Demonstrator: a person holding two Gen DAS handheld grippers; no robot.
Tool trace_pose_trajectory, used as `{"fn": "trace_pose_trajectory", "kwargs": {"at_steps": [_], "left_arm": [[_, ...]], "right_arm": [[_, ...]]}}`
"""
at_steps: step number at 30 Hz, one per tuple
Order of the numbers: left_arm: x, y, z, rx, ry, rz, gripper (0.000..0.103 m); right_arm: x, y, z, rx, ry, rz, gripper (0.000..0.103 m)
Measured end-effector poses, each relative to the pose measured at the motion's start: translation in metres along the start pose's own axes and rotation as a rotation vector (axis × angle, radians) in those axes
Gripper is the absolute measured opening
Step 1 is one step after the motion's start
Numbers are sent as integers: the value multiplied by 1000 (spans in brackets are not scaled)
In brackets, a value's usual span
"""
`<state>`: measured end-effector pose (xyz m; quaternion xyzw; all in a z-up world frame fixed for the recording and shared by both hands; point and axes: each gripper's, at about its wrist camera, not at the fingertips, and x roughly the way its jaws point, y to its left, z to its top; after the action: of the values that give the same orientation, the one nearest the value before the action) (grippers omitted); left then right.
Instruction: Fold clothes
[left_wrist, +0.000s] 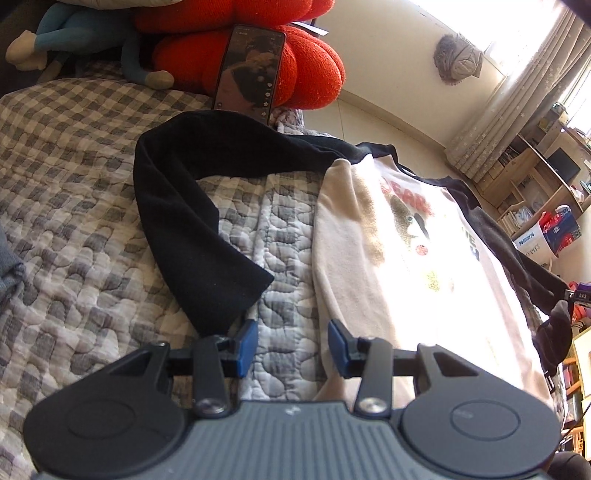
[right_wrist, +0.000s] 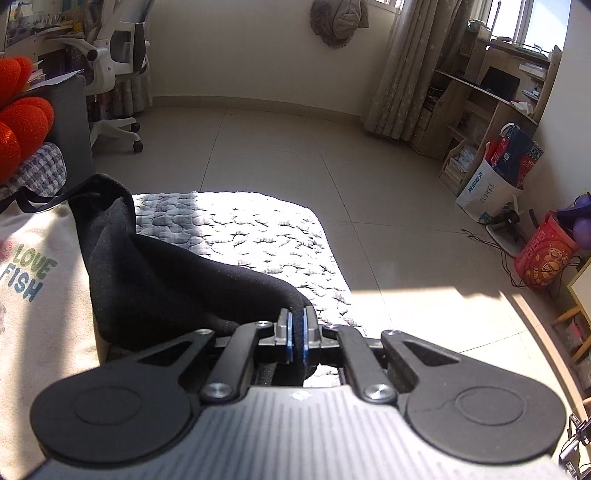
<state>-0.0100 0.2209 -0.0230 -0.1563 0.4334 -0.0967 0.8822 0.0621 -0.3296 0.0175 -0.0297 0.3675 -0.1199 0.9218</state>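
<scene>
A cream shirt (left_wrist: 406, 236) with black sleeves and a printed front lies flat on a checked quilt (left_wrist: 74, 184). Its left black sleeve (left_wrist: 192, 221) curves down toward my left gripper (left_wrist: 291, 343), which is open and empty, hovering over the quilt between the sleeve cuff and the shirt's side edge. In the right wrist view the shirt (right_wrist: 37, 280) shows at the left with "LOVE FISH" print. My right gripper (right_wrist: 297, 332) is shut on the right black sleeve (right_wrist: 177, 280), near its cuff, at the bed's edge.
A phone (left_wrist: 251, 70) leans on a red cushion (left_wrist: 314, 66) at the head of the bed, beside a blue plush toy (left_wrist: 81, 33). The tiled floor (right_wrist: 332, 166), an office chair (right_wrist: 114, 70), shelves (right_wrist: 480, 110) and bags (right_wrist: 495, 177) lie beyond the bed.
</scene>
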Motion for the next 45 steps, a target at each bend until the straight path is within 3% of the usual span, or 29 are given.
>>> {"fn": "trace_pose_trajectory", "kwargs": {"at_steps": [1,4,8,13,18,22,29,32,35,36,37,40,43,45], "left_arm": [[-1,0,-1,2,3,-4,43],[-2,1,-2,4,12,-23,43],[-5,0,-4,22,21,-51,43],[-9,6,-8,23,31,-94,43],[-16,25,-10,-51,15,-144,43],[-21,32,-15,-35,4,-208,43],[-24,28,-30,37,2,-314,43],[-19,23,-35,68,14,-295,42],[-16,17,-39,89,25,-276,35],[-16,15,-40,94,27,-272,17],[-18,12,-40,97,24,-272,8],[-27,7,-38,75,0,-296,8],[-39,11,-25,-41,-53,-348,8],[-40,13,-16,-86,-65,-325,8]], "right_arm": [[-2,0,-2,10,1,11,15],[-11,2,-6,24,10,43,19],[-29,2,-12,55,4,103,50],[-51,-1,-22,137,47,267,50],[-67,4,-42,206,168,471,50],[-78,8,-61,210,255,589,50],[-84,21,-83,160,338,685,56],[-79,28,-90,123,374,693,56],[-72,35,-97,89,416,694,56],[-71,39,-100,74,423,694,56],[-70,43,-102,60,430,694,55],[-72,52,-103,41,418,706,11],[-75,44,-93,115,370,700,11],[-74,38,-83,164,346,691,11]]}}
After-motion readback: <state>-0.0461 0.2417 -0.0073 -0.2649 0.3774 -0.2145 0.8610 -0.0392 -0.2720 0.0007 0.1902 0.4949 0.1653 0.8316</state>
